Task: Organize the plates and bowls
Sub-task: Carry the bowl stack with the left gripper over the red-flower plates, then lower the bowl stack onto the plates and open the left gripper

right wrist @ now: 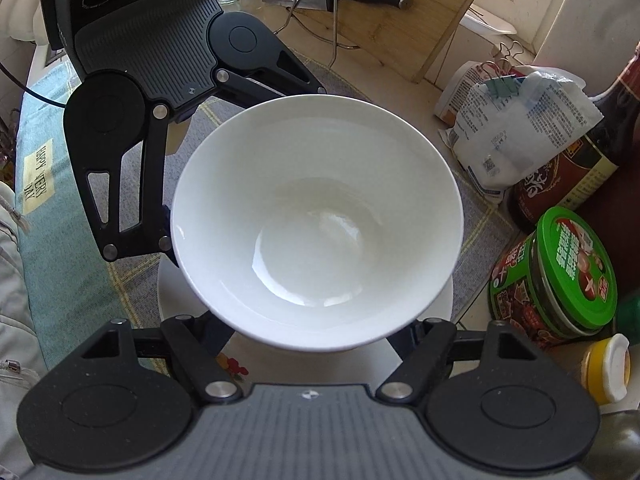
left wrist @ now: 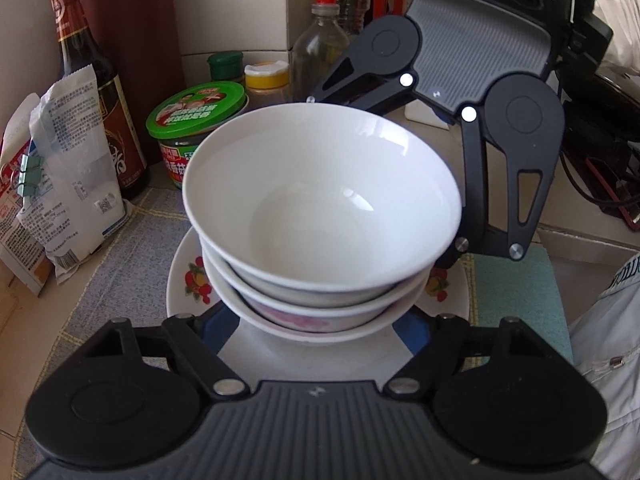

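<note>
Three white bowls [left wrist: 320, 200] sit nested on a fruit-patterned plate [left wrist: 188, 280], which lies on a grey mat [left wrist: 132, 248] on the bench [left wrist: 16, 360], near a green-lidded jar [left wrist: 196, 112]. Our left tongs [left wrist: 316, 332] reach in low over the plate's near side, arms spread to either side of the bottom bowl and closed on the stack's base, though the tips are hidden beneath it. Our right tongs [right wrist: 316, 336] come in from the opposite side, straddling the stack. Their tips are hidden too, so we cannot tell whether they grip.
</note>
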A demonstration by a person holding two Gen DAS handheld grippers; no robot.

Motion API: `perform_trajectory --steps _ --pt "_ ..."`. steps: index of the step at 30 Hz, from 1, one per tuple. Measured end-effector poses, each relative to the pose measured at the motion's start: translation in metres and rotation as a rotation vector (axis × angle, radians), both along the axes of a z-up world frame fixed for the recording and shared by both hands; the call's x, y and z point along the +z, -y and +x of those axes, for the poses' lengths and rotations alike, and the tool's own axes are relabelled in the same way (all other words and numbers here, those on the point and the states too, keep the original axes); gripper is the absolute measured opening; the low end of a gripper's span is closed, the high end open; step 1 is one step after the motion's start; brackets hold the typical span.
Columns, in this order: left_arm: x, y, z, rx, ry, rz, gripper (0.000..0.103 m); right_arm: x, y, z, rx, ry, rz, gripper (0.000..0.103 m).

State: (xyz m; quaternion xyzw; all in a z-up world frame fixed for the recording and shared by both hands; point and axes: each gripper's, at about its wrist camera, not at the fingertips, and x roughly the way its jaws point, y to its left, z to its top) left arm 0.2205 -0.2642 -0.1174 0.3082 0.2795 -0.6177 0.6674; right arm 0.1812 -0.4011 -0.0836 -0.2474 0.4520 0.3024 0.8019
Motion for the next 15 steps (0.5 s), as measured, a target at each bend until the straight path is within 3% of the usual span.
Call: perform_trajectory --steps 15 --pt "-0.0004 0.0026 0.0052 0.018 -0.014 0.006 0.082 0.0001 -0.0009 -0.0007 -0.004 -0.005 0.002 0.082"
